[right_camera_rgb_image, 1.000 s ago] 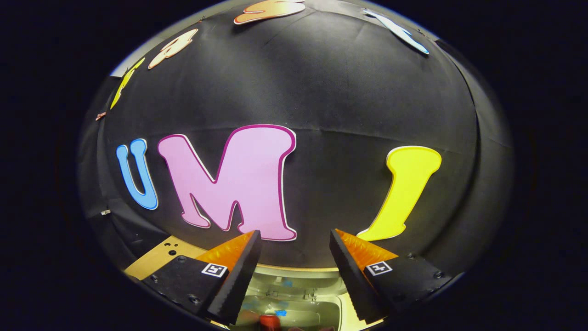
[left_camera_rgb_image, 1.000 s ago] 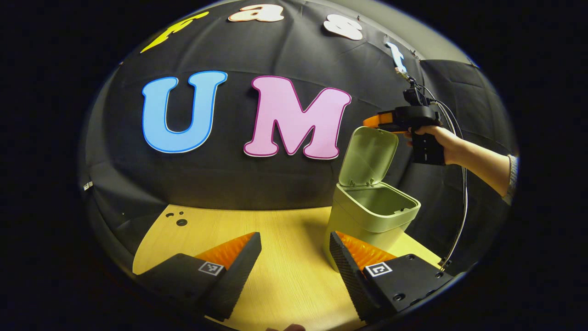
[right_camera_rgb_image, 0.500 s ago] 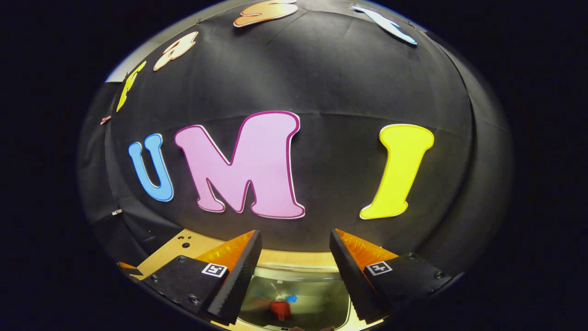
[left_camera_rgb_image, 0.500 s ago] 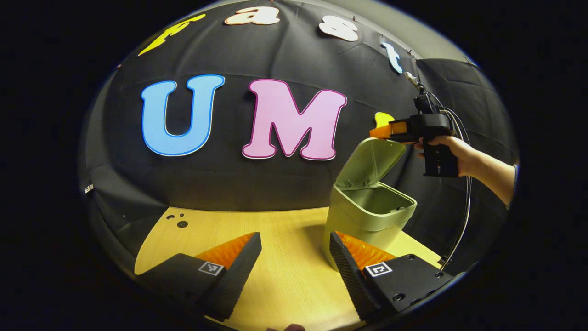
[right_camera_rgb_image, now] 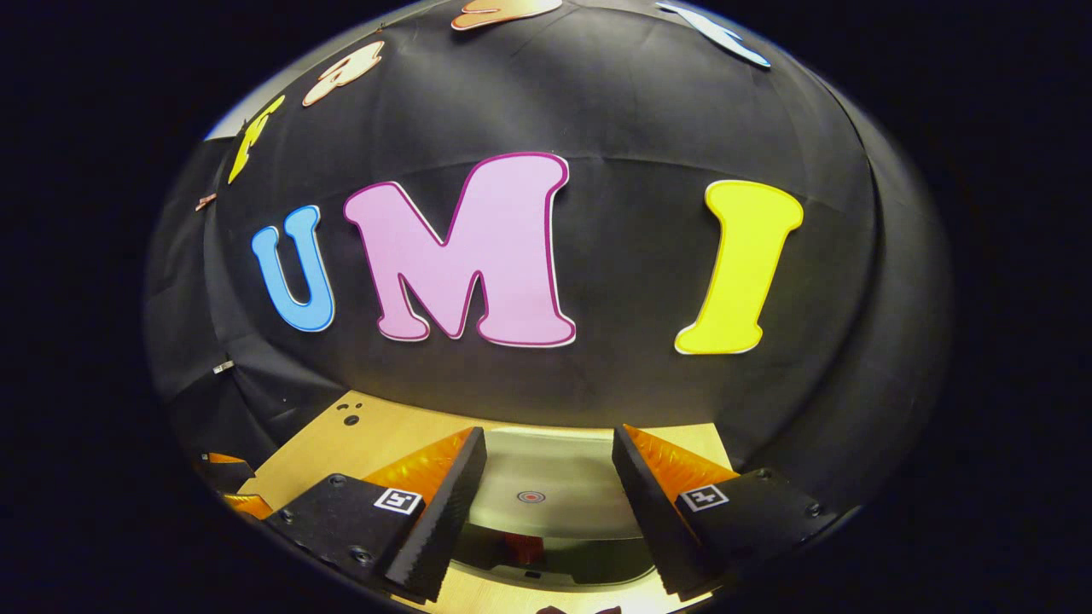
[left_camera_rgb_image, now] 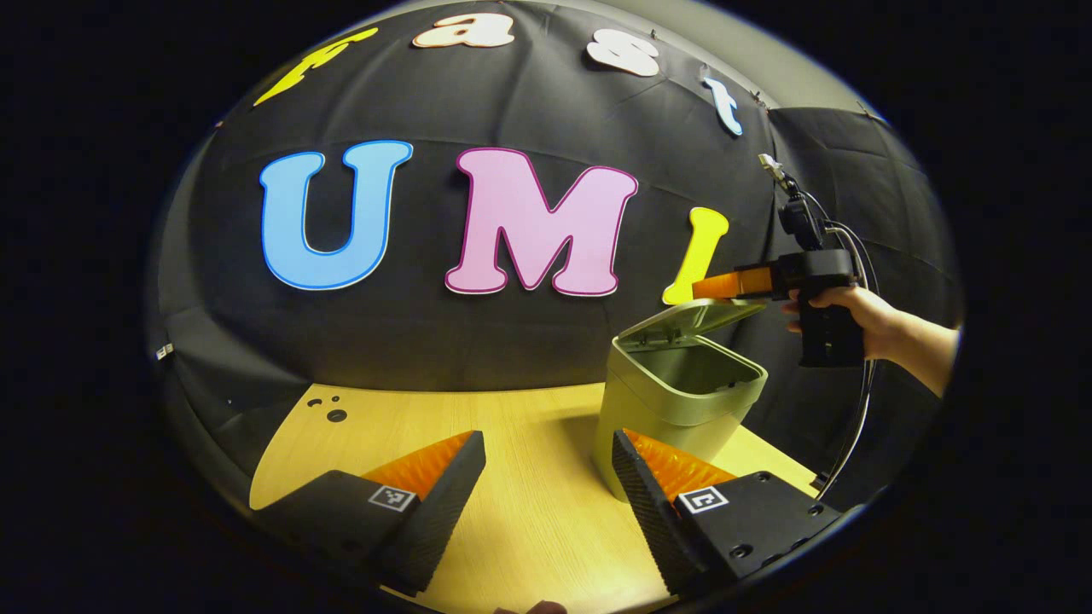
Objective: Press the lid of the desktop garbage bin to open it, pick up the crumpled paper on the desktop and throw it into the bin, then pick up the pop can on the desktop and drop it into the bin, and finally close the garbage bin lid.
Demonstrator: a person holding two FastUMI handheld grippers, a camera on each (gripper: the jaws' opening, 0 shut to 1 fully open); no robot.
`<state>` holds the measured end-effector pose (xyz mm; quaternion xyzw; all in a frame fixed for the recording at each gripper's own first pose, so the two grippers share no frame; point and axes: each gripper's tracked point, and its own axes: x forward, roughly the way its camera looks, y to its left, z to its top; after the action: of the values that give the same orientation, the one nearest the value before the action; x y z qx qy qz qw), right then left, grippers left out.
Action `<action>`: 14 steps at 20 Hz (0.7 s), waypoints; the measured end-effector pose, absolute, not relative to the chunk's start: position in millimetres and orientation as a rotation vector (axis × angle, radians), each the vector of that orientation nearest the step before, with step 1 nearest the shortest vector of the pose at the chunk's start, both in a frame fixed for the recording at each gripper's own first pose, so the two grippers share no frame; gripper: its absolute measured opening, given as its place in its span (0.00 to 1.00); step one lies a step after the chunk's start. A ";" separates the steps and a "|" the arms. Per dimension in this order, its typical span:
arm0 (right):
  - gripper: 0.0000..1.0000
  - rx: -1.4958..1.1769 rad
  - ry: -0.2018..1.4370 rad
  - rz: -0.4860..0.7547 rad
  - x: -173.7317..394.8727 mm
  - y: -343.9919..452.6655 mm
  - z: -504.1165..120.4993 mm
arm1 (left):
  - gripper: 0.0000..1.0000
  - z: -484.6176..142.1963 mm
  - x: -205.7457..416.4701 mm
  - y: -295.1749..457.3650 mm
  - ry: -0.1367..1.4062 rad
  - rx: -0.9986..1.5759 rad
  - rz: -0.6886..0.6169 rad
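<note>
One green garbage bin stands on the wooden table, toward its right side, with its lid tilted low over the opening but not shut. In the left gripper view the right gripper, held in a hand, sits just above the lid's raised edge — whether it touches cannot be told. The right gripper view looks down on the lid's top, which bears a small round red mark, and shows something red in the dark gap beneath its front edge. Both grippers have jaws spread apart, empty; the left gripper hangs low over the table beside the bin.
</note>
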<state>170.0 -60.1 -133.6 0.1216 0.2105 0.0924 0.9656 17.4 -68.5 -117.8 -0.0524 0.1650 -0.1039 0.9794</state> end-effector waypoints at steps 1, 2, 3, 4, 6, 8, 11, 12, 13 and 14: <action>0.93 0.244 0.433 0.188 166.6 -58.2 -138.4 | 0.96 -118.4 17.5 -68.4 0.332 -0.105 -0.210; 0.94 0.240 0.443 0.189 163.6 -57.3 -144.3 | 0.96 -117.7 17.6 -68.6 0.332 -0.104 -0.210; 0.94 0.237 0.451 0.191 159.6 -55.6 -149.0 | 0.96 -118.4 16.8 -68.8 0.332 -0.103 -0.211; 0.94 0.235 0.461 0.194 156.0 -53.8 -154.0 | 0.96 -118.6 16.8 -68.9 0.333 -0.104 -0.210; 0.94 0.230 0.475 0.197 150.4 -50.6 -161.5 | 0.96 -118.8 16.0 -70.1 0.336 -0.106 -0.211; 0.94 0.234 0.479 0.205 145.8 -46.4 -165.8 | 0.96 -119.3 16.0 -71.4 0.336 -0.105 -0.214; 0.94 0.229 0.501 0.210 139.9 -42.6 -175.8 | 0.96 -120.2 16.2 -72.8 0.338 -0.106 -0.215; 0.94 0.229 0.515 0.210 136.9 -41.2 -180.5 | 0.96 -119.8 15.8 -73.2 0.338 -0.107 -0.216; 0.94 0.231 0.526 0.212 134.4 -38.9 -185.1 | 0.96 -120.8 15.9 -73.3 0.338 -0.107 -0.216; 0.94 0.232 0.531 0.213 132.4 -36.9 -188.5 | 0.96 -120.5 16.5 -73.7 0.339 -0.107 -0.215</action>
<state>132.4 -36.9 -188.5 0.1140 0.2612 0.1050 0.9528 16.5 -73.7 -120.5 -0.0530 0.1681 -0.1069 0.9785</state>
